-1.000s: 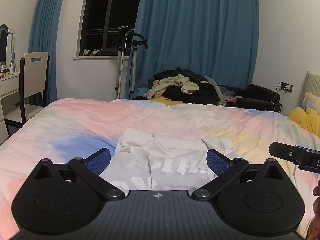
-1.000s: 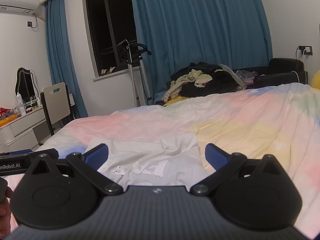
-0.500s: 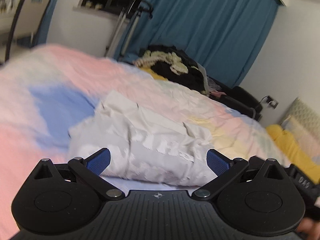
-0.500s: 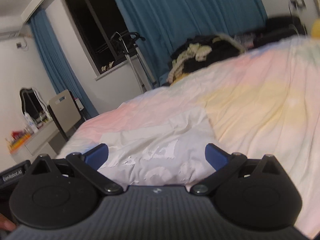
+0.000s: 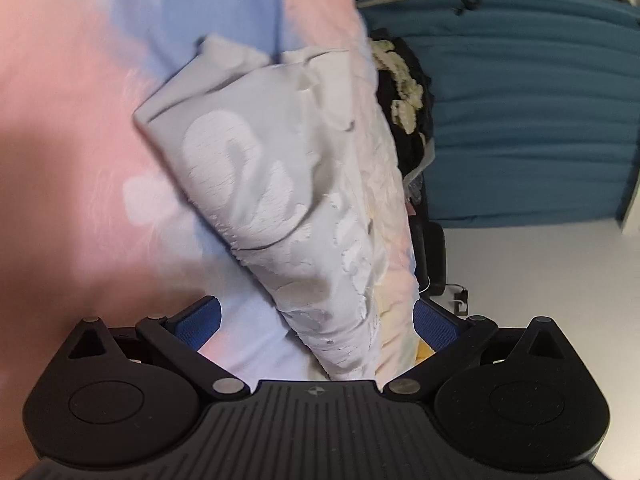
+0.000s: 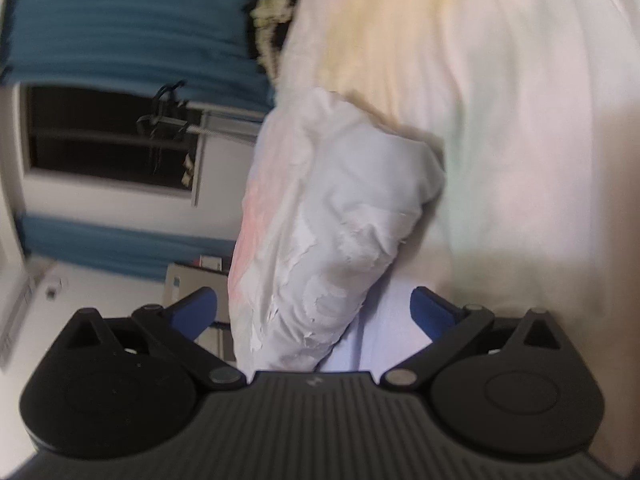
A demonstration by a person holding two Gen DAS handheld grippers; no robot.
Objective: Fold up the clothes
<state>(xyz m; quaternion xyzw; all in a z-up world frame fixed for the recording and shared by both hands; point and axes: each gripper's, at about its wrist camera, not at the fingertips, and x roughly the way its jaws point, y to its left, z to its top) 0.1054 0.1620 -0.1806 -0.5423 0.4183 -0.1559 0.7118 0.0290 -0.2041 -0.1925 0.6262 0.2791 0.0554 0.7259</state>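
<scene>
A light grey T-shirt (image 5: 280,176) with a cracked white print lies on the pastel tie-dye bed cover (image 5: 60,120). My left gripper (image 5: 316,320) is open and rolled on its side, its blue pads either side of the shirt's near edge. The shirt also shows in the right wrist view (image 6: 340,216), blurred. My right gripper (image 6: 314,308) is open and rolled the other way, with the shirt's near edge between its pads. Neither gripper holds the cloth.
A pile of dark and cream clothes (image 5: 404,80) lies beyond the bed before the blue curtain (image 5: 532,100). A black armchair (image 5: 434,256) stands by the wall. A window (image 6: 108,136), a garment steamer (image 6: 172,120) and a chair (image 6: 192,280) show in the right wrist view.
Both grippers have dropped close to the shirt's near edge and rolled about a quarter turn in opposite directions. The shirt now fills the space between the pads.
</scene>
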